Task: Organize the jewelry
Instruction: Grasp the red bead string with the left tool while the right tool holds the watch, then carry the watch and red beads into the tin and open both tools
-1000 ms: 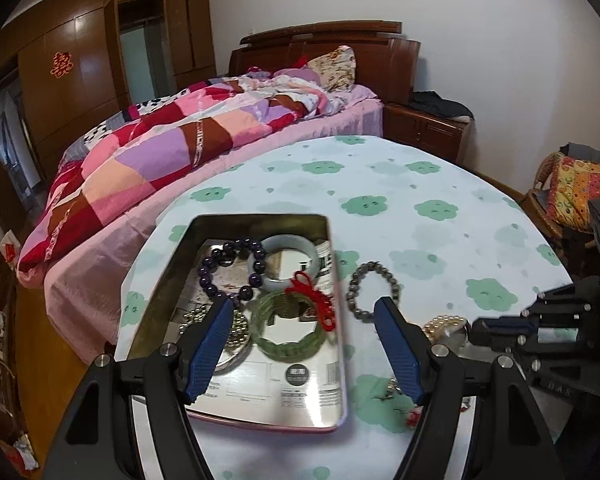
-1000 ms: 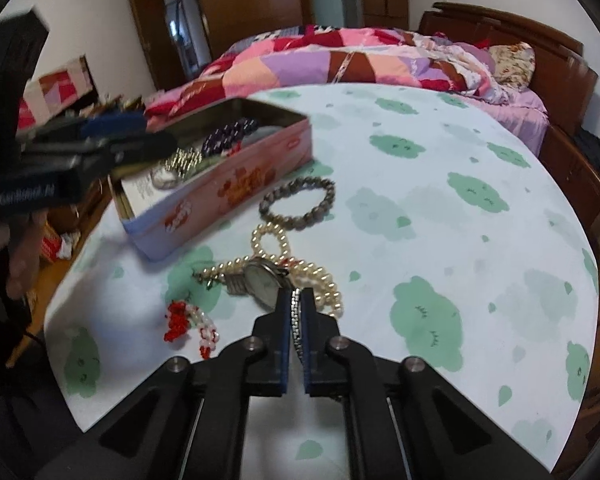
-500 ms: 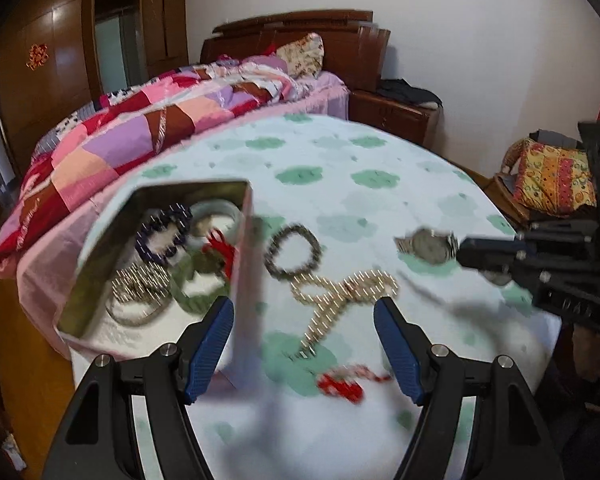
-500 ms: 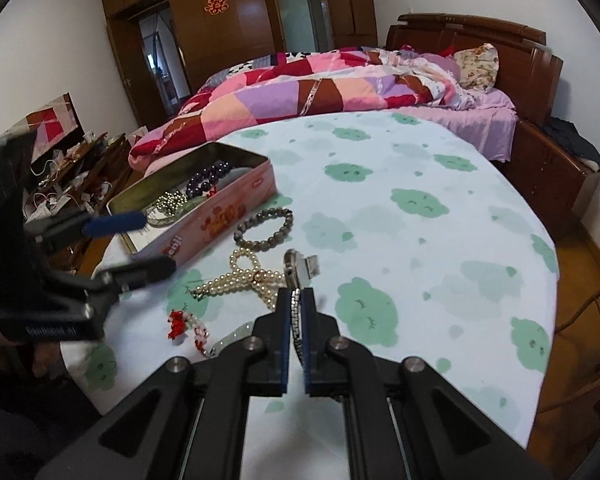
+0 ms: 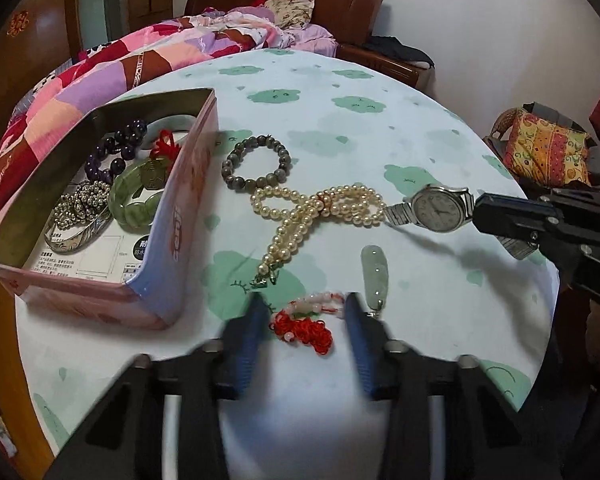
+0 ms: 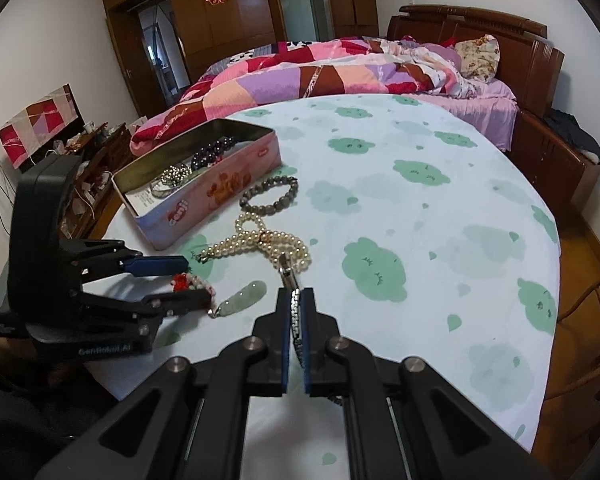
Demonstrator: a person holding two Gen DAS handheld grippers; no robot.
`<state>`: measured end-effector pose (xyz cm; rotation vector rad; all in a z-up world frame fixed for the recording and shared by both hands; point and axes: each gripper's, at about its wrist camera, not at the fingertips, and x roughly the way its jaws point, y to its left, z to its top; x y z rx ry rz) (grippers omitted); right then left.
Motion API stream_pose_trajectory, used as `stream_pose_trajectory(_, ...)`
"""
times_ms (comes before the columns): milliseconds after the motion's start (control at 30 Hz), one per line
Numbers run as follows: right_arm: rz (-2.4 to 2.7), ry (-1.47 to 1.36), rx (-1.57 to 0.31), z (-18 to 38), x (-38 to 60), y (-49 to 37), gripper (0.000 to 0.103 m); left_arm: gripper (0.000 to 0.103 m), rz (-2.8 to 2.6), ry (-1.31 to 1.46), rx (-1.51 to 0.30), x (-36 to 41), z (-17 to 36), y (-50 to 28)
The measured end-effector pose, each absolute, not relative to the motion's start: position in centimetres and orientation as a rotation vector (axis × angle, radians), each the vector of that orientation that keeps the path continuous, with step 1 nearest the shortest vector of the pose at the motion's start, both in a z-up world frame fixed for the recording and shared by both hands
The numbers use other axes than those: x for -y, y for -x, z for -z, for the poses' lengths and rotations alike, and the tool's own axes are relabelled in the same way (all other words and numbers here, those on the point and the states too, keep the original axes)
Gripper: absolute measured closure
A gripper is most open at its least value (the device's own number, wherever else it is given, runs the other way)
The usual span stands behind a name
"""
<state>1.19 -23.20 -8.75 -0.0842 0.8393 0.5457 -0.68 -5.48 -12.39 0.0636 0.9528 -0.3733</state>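
Observation:
My right gripper [image 6: 296,294] is shut on the metal band of a silver wristwatch [image 5: 436,207] and holds it just above the table; the watch shows edge-on in the right wrist view [image 6: 287,268]. My left gripper [image 5: 305,304] is open, its fingers either side of a red-and-white beaded bracelet [image 5: 304,322] on the cloth. A pearl necklace [image 5: 316,210], a grey bead bracelet [image 5: 256,162] and a jade pendant [image 5: 374,274] lie on the table. A pink tin [image 5: 180,216] at the left holds several bracelets and bangles.
The round table [image 6: 420,208] has a white cloth with green clouds. A bed with a patchwork quilt [image 6: 320,76] stands behind it. A wooden nightstand [image 6: 556,160] is at the right, and a cluttered low cabinet [image 6: 96,148] at the left.
My left gripper has moved right and down from over the tin to the red-and-white bracelet. My right gripper has lifted the watch off the pearl necklace.

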Motion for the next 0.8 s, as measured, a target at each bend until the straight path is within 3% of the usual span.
stream_pose_trajectory(33, -0.545, 0.084, -0.84, 8.8, 23.2, -1.2, 0.097, 0.093, 0.396, -0.059, -0.955, 5.5, 12.3, 0.8)
stream_pose_trajectory(100, -0.545, 0.082, -0.834, 8.7, 23.1, -1.1, 0.097, 0.096, 0.417, -0.059, -0.942, 5.5, 11.9, 1.0)
stream_pose_trajectory(800, -0.532, 0.02, -0.745, 5.1, 24.0, -2.0, 0.097, 0.101, 0.431, 0.0, -0.623, 1.3, -0.1, 1.5)
